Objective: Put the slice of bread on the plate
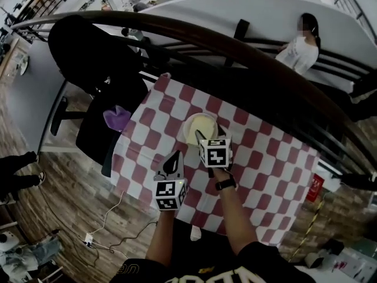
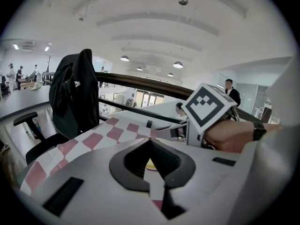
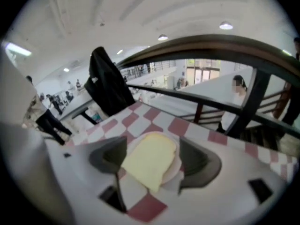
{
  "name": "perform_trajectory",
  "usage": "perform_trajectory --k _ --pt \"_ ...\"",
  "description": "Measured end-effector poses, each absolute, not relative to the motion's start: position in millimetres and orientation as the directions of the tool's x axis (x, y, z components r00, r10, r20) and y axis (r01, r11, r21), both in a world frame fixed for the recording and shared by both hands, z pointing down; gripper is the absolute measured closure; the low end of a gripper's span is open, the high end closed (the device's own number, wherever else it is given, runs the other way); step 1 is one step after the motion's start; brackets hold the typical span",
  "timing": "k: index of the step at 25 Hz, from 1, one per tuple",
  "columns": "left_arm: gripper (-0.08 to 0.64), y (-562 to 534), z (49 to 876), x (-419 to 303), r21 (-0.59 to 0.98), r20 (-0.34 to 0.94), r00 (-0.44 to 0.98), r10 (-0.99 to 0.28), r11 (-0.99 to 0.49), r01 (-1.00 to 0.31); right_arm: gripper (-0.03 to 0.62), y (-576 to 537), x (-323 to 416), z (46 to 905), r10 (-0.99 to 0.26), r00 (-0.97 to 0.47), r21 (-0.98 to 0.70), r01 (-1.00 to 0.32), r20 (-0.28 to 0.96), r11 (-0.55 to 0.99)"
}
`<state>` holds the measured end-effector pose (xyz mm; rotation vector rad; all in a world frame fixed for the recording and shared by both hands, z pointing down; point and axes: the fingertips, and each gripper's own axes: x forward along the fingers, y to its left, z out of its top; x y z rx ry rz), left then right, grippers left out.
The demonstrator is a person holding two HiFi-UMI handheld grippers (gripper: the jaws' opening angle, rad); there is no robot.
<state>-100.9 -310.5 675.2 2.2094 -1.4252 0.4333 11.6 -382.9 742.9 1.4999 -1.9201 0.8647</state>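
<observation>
Bread slice (image 3: 150,161) lies on plate (image 3: 174,170), btwn spread jaws of right hand-held gripper (image 3: 153,150); best backed out straight, w/o nudging it. Left hand-held gripper (image 2: 150,142): pressed together.

The bread slice (image 3: 150,160) hides most of the plate (image 3: 174,169) beneath, both blurred.

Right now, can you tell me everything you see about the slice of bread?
The slice of bread is pale yellow and soft-looking, with one rounded end and straight sides. It lies flat on the round white plate on the red-and-white checked tablecloth. The right gripper is open, one of its fingers on each side of the slice, not pressing it.
</observation>
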Motion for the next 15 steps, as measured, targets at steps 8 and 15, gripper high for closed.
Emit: perform_trajectory --k 8,15 --pt "0.541 -344.5 567.5 -108.4 0.167 0.352 0.451 -0.82 -0.419 -0.892 0.479 -344.9 32.0 618.4 -0.803 -0.162 -0.176 -0.982 0.573 0.072" --pt "0.541 -366.2 460.7 -115.0 0.103 0.188 0.481 -0.856 -0.47 -0.877 0.575 -352.8 0.9 475.8 -0.936 -0.162 -0.007 -0.986 0.311 0.169"
